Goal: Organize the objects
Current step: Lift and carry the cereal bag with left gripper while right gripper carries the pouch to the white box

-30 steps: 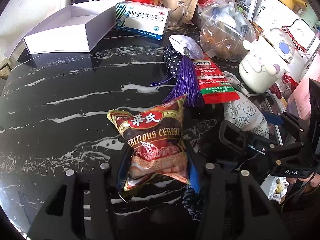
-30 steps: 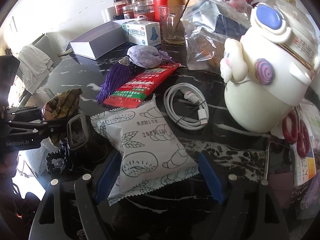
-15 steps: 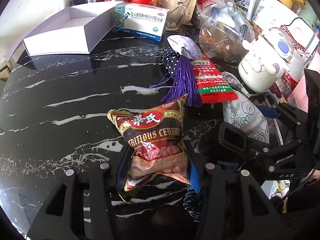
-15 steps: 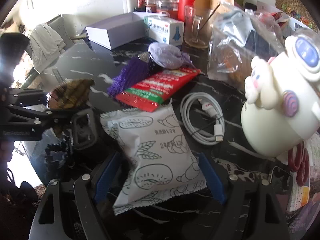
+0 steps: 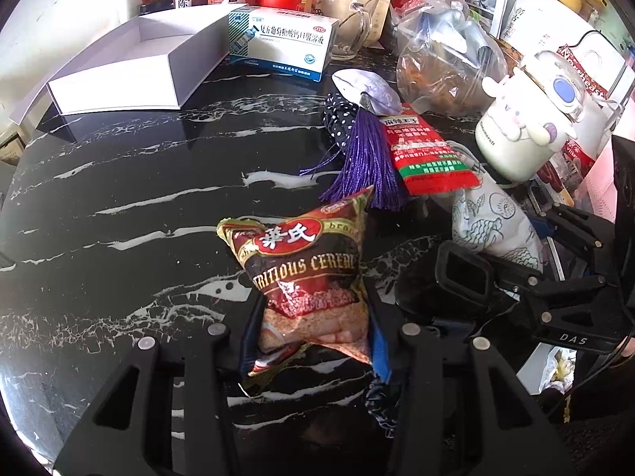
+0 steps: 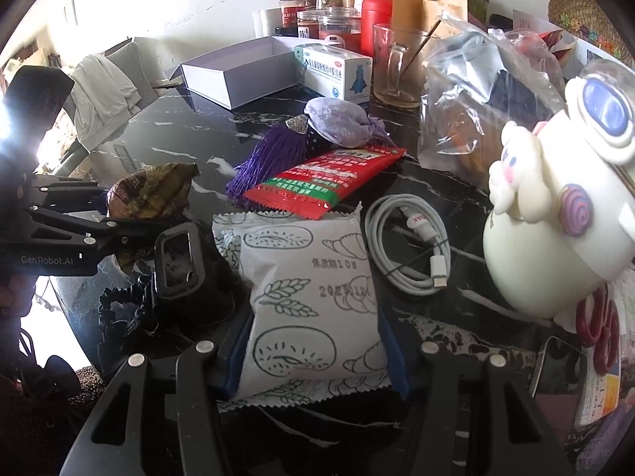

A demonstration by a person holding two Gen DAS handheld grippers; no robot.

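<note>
A red cereal packet (image 5: 305,273) stands upright between the blue pads of my left gripper (image 5: 313,341), which press its lower sides while the jaws are closing a little more. A white bread packet (image 6: 309,277) with green drawings lies on the black marble table (image 5: 119,198). My right gripper (image 6: 315,357) has its jaws closing on it, and both pads touch its edges. In the right wrist view the left gripper's fingers (image 6: 79,222) hold the cereal packet (image 6: 151,190) at the left. The left wrist view has the white packet (image 5: 488,218) at its right.
An open white box (image 5: 119,63) and a medicine box (image 5: 281,43) stand at the back. A purple tassel (image 5: 365,162), red sachet (image 5: 428,154), coiled white cable (image 6: 408,246) and cream cartoon cup (image 6: 555,218) crowd the right. A black device (image 6: 178,254) sits between the grippers.
The right gripper's jaws have drawn in until the pads meet the white packet's sides, and its view has rolled slightly. The left gripper still holds the cereal packet in place.
</note>
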